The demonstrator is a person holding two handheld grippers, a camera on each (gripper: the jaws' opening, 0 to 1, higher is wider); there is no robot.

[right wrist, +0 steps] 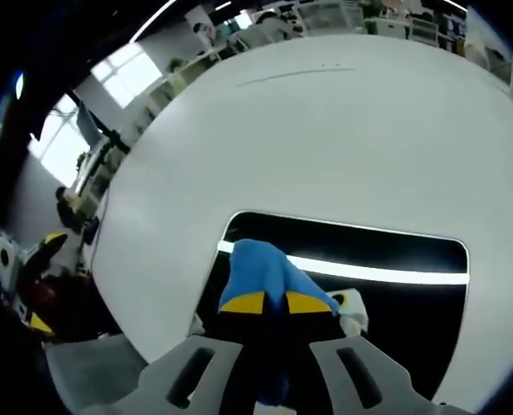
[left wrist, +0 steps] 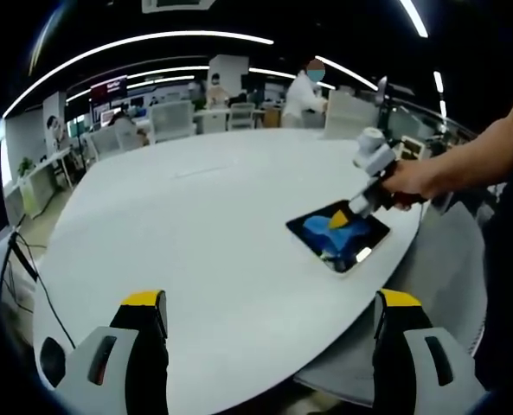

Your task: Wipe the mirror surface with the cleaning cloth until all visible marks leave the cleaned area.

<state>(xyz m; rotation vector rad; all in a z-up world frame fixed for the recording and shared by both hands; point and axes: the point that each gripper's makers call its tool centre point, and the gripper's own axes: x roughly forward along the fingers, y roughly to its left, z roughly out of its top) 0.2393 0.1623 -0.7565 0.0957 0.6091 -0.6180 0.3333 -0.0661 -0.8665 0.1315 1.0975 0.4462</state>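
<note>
right gripper (right wrist: 269,303) has its fingers pinching the blue cloth (right wrist: 260,268) down on the mirror (right wrist: 394,251), which lies near the desk (left wrist: 204,216) edge; cloth hides part of the glass; left gripper (left wrist: 269,316) fingers spread wide, hovering

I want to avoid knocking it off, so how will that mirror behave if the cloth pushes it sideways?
The mirror looks thin, flat and rigid, so it probably slides on the smooth white table rather than tipping. It lies near the table edge, so a hard push from the blue cloth could be risky.
</note>
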